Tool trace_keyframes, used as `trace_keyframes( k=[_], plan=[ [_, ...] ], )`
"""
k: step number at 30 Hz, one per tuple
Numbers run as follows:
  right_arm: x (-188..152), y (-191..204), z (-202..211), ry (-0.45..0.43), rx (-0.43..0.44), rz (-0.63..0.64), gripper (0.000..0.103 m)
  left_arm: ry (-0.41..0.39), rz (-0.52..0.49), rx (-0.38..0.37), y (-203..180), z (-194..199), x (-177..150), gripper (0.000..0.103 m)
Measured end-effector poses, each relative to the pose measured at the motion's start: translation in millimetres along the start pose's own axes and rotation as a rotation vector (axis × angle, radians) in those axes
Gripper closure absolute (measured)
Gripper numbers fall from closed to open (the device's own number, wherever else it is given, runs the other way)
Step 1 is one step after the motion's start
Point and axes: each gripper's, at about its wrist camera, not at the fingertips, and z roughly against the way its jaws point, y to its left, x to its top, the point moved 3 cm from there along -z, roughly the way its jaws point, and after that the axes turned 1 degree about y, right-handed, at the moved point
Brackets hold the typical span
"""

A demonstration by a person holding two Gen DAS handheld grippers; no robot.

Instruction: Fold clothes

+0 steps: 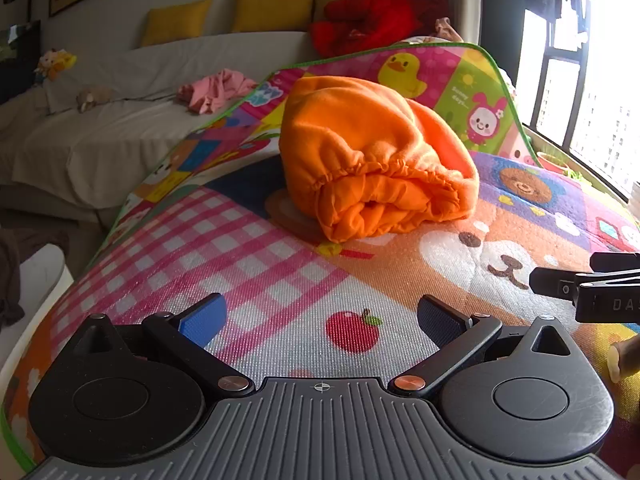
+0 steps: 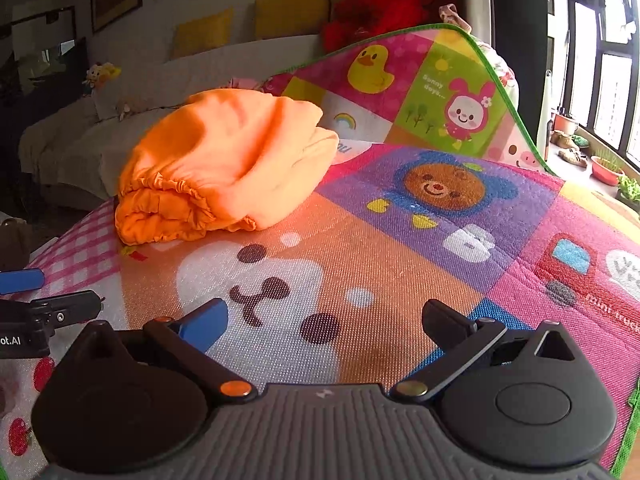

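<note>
On the play mat [image 1: 280, 264] ahead of you sits the folded orange garment [image 1: 376, 160], while your left hand-held gripper [image 1: 320, 318] and right hand-held gripper [image 2: 324, 322] both gape wide, empty.

both tools [image 1: 322, 318] [image 2: 324, 322] agape, empty

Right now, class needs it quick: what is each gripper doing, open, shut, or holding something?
Left gripper: open, holding nothing, above the play mat.
Right gripper: open, holding nothing; the orange garment lies apart, ahead of it.

Both wrist cams low, fwd, sharing mat [image 1: 280, 264]
</note>
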Motion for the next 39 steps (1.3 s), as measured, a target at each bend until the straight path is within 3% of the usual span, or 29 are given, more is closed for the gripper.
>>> trace_keyframes(
  k=[26,36,39],
  plan=[
    [-0.4,2.1,1.0,-0.007,-0.021,0.027,0.0,-0.016,0.003,-0.003,0.4,3.2,-0.2,0.0],
    [-0.7,1.7,1.2,-0.008,-0.021,0.026,0.0,-0.035,0.004,0.015,1.2,6.4,0.9,0.0],
    [-0.6,1.6,1.3,-0.009,-0.02,0.023,0.0,-0.036,0.006,0.05,2.1,7.7,1.3,0.0]
  ],
)
